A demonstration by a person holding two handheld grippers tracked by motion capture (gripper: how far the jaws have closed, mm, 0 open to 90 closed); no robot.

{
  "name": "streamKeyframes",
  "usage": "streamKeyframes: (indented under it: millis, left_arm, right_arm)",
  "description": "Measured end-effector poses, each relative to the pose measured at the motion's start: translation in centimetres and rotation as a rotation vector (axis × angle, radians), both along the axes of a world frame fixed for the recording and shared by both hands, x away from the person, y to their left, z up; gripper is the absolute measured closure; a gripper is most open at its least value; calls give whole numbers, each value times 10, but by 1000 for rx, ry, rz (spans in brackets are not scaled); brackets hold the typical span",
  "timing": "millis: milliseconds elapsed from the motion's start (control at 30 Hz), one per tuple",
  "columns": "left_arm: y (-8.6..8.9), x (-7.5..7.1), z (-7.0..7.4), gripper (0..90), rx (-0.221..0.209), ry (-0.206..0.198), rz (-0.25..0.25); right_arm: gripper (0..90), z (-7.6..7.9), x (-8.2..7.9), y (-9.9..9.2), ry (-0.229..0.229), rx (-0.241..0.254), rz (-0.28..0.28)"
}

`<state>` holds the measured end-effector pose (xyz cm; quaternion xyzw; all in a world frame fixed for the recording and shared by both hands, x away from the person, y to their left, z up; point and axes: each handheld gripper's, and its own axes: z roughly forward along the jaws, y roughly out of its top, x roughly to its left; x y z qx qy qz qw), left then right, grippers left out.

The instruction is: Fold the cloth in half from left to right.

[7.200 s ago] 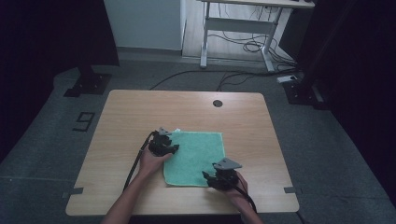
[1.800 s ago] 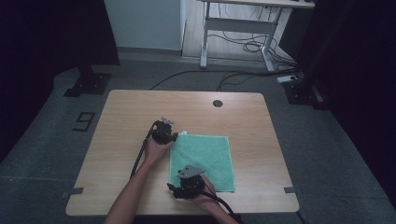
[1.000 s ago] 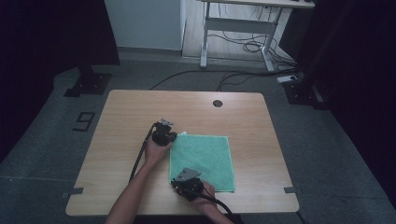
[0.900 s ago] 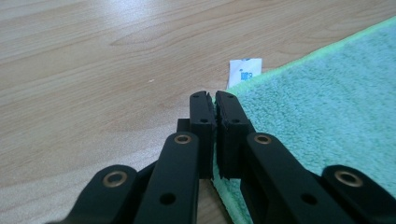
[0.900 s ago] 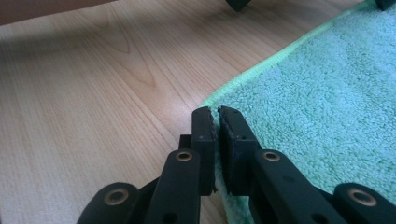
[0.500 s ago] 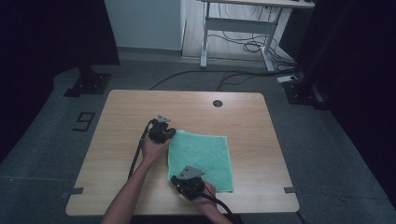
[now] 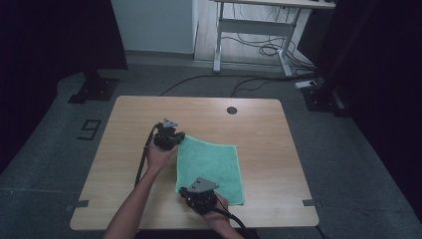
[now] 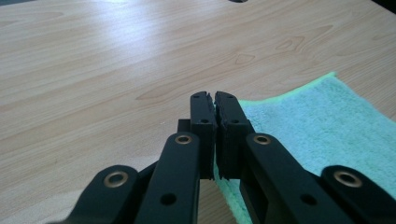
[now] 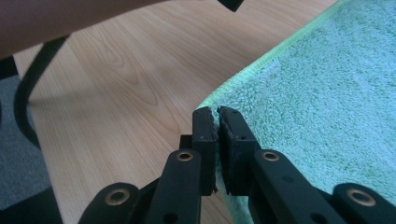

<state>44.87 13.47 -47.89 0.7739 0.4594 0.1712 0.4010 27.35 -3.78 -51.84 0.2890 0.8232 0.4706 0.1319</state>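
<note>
A green towel point(image 7: 211, 162) lies flat on the wooden table point(image 7: 124, 164), a little askew. My left gripper point(image 7: 177, 139) sits at the towel's far left corner, jaws pressed together with the towel's edge point(image 8: 317, 121) running in under them. My right gripper point(image 7: 183, 190) is at the near left corner, low on the table. Its jaws are shut on the hem of the towel point(image 9: 327, 93) right at the corner. In the right gripper view the person's left forearm point(image 9: 70, 18) crosses the top, with a black cable point(image 9: 28, 93) below it.
A round cable hole point(image 7: 231, 110) sits near the table's far edge. Bare wood point(image 8: 93, 70) spreads to the left of the towel. Behind the table stand a white desk frame point(image 7: 249, 30), floor cables and a black stand base point(image 7: 94, 87).
My right gripper has gone from the towel's near right corner to its near left corner. The towel has shifted slightly right. The left gripper has stayed at the far left corner.
</note>
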Motion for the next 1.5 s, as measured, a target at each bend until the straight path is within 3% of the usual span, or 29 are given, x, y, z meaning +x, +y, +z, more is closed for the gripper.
streamKeyframes:
  millis: [233, 367, 667, 867, 1167, 1400, 1500]
  left_arm:
    - [-1, -1, 12, 869, 5, -15, -11]
    - [0, -1, 12, 867, -28, 5, -20]
    - [9, -1, 15, 867, -33, -1, -9]
    - [14, 6, 25, 867, -29, -8, -1]
    - [13, 5, 16, 868, -25, 6, 0]
    - [23, 4, 37, 868, -35, -26, 5]
    - [20, 2, 35, 867, -23, -26, 2]
  right_arm:
    - [846, 8, -1, -2, -14, 51, 13]
    - [845, 8, -1, -3, -13, 49, 11]
    - [846, 9, -1, -1, -20, 43, 24]
    - [846, 19, 4, 9, -28, 76, 27]
    - [851, 12, 8, 10, 1, 75, 35]
    - [853, 32, 4, 17, -41, 110, 56]
    - [853, 34, 3, 16, -35, 112, 62]
